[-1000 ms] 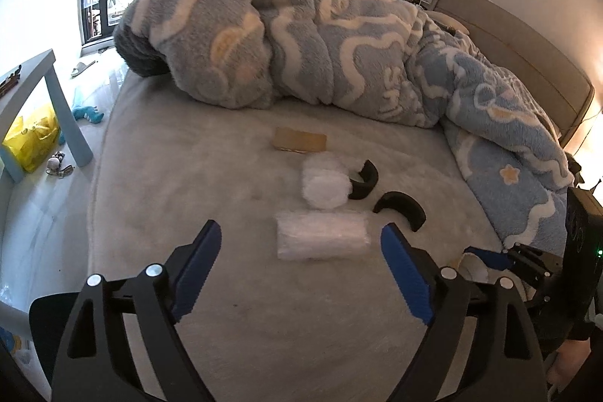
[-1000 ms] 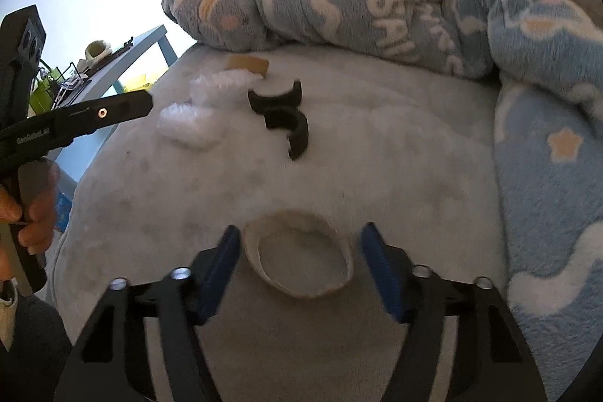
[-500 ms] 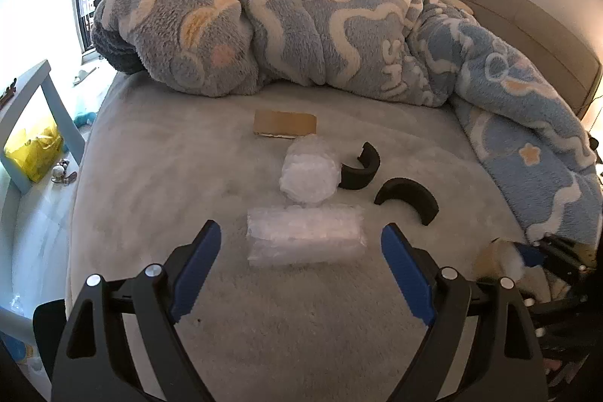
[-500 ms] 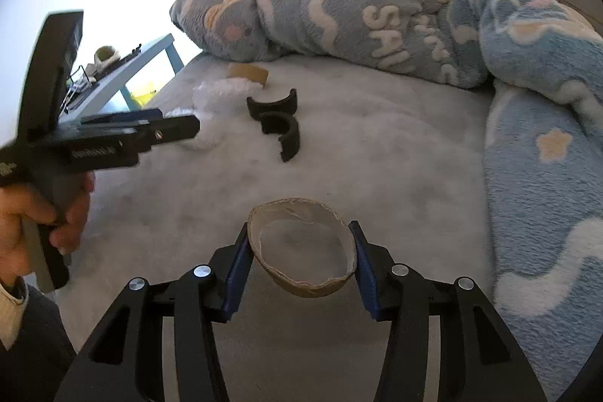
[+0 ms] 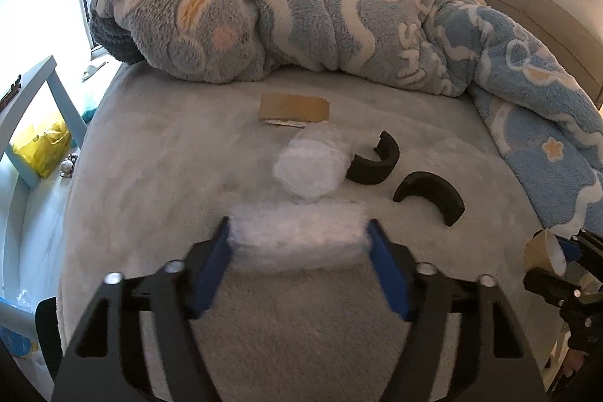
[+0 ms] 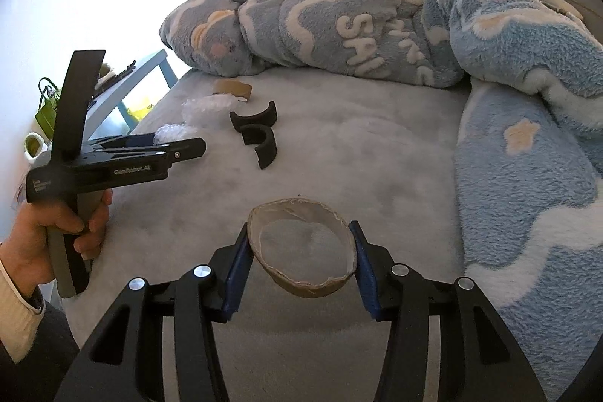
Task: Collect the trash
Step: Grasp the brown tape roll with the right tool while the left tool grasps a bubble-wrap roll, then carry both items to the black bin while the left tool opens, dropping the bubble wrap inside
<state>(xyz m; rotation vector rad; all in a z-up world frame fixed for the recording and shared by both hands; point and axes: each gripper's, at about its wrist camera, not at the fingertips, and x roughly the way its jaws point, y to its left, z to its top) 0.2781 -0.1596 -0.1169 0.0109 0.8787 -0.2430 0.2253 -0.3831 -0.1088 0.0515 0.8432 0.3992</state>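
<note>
Trash on the bed [image 5: 150, 157]: left tongs [image 5: 297, 243] grasp a bubble-wrap roll [image 5: 297, 238] at lower centre; right tongs [image 6: 301, 262] clench a cardboard ring [image 6: 301, 251].

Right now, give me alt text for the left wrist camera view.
The left gripper is shut on a bubble wrap roll on a grey bed. Beyond lie another bubble wrap wad, two black foam pieces and cardboard.

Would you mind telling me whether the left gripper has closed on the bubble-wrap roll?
Shut on it: the left gripper has a blue pad against each end of the bubble-wrap roll on the bed.
</note>
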